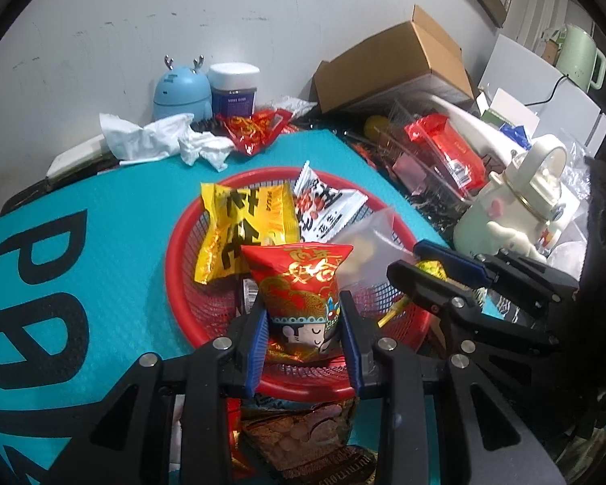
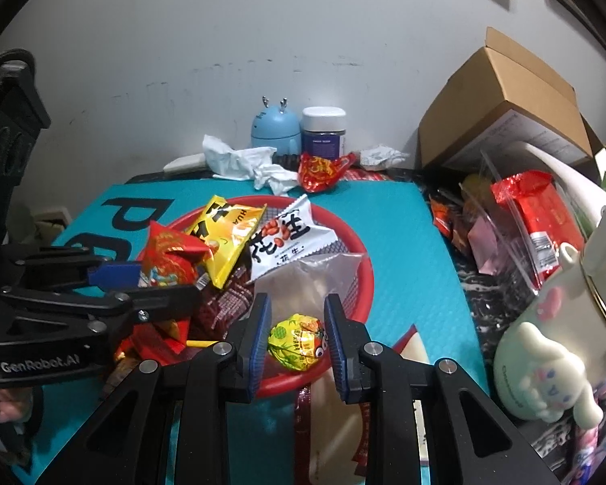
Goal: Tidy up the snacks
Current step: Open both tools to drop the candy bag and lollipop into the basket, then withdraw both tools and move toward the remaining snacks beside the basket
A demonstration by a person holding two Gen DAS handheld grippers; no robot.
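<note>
Snack packets fill a round red plastic mesh basket (image 1: 190, 283), which rests on a teal textured mat (image 1: 113, 218) printed with large black letters. The basket serves as the reference point.

Left gripper (image 1: 305, 323): black linkage arms, blue ribbed pads. Both pads press the sides of a glossy red foil snack packet with gold print and a cartoon face (image 1: 303, 283), which stands upright over the near part of the basket.

Right gripper (image 2: 297, 341): same construction. Its fingers stand moderately apart, flanking a crinkled yellow-and-green round wrapped candy (image 2: 297, 341) above the near rim of the basket. The pads do not touch the wrapper; what bears the candy cannot be told.

Contents of the basket:
- a puffed yellow foil packet with black characters (image 1: 242, 226), at the far left;
- a white pillow-shaped packet printed with peanuts (image 1: 323, 206), at the far right;
- a clear, soft plastic bag (image 1: 367, 250), at the right side.

Beyond the basket, against the wall, stand a smooth blue rounded figure with small antlers (image 1: 182, 89) and a dark blue jar with a white lid (image 1: 234, 89). Crumpled white tissue (image 1: 161, 137) lies in front of them. To the right of the basket sits a cream ceramic-looking kettle with a handle (image 1: 517, 206), with an open brown cardboard box (image 1: 400, 56) behind it.
</note>
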